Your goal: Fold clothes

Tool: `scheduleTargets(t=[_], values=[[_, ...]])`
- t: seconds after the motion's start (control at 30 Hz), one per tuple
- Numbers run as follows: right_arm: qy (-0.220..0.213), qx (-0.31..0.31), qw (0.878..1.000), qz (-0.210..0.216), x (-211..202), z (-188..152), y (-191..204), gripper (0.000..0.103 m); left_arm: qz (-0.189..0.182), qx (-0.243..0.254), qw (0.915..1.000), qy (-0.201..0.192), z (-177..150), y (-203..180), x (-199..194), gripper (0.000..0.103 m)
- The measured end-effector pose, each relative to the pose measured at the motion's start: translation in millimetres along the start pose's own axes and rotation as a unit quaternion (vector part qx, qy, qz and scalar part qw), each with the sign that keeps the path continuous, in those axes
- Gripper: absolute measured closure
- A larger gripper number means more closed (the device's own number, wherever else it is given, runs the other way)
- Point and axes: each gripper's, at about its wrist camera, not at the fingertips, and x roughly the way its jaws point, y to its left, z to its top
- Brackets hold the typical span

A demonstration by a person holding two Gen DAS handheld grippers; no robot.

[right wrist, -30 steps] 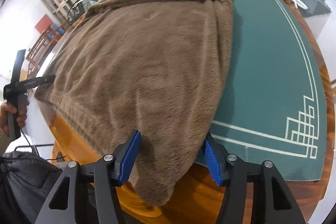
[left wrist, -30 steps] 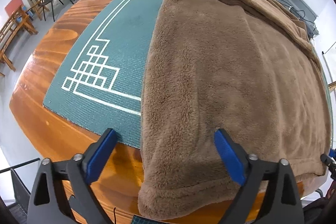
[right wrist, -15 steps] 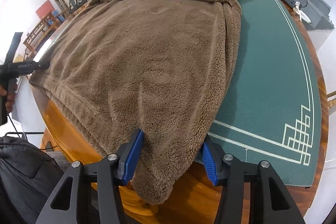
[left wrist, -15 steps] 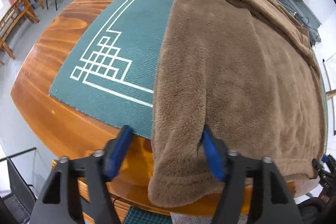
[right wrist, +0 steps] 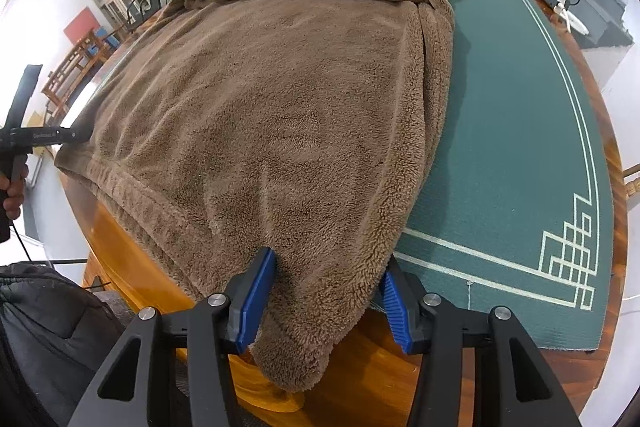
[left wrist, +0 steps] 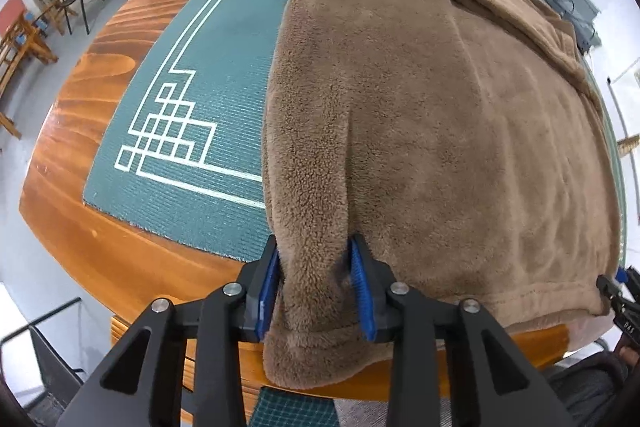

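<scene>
In the left wrist view, the left hand-held gripper (left wrist: 314,291) was closing its jaws on the near left corner of the brown fleece garment (left wrist: 440,131), both blue pads already pressing into the bunched fabric, while the garment lay spread over the green mat (left wrist: 192,75) on the wooden counter (left wrist: 100,251). In the right wrist view, the right hand-held gripper (right wrist: 326,297) was also closing, its pads squeezing the near right corner of the garment that hung over the near counter edge.

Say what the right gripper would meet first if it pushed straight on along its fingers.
The brown fleece garment. Its near corner already lies between the closing jaws of the right gripper, draped over the wooden table's edge. Further on would likely come the tabletop under the fabric, though depth is hard to judge.
</scene>
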Motion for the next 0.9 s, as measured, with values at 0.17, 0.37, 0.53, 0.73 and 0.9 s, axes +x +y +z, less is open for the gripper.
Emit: scheduleTargets(t=[0.17,0.37,0.53,0.73,0.9], values=[[0.001,0.019,0.999,0.038,-2,4,1,0.085,-0.027,-0.011,0.9996,-0.003,2,5,-1,0.088],[-0.017,0.079,0.988,0.133,-9,17,-21,0.089,-0.079,-0.041,0.9956,-0.028,12,25,-19,0.090],[-0.067,0.107,0.976,0.177,-29,35,-29,0.089,-0.108,-0.061,0.9898,-0.070,36,14,-47,0.090],[-0.127,0.087,0.975,0.161,-61,78,-28,0.089,-0.128,-0.055,0.9832,-0.118,76,9,-88,0.090],[-0.176,0.071,0.973,0.130,-94,111,-38,0.089,-0.139,-0.034,0.9767,-0.160,121,5,-121,0.090]])
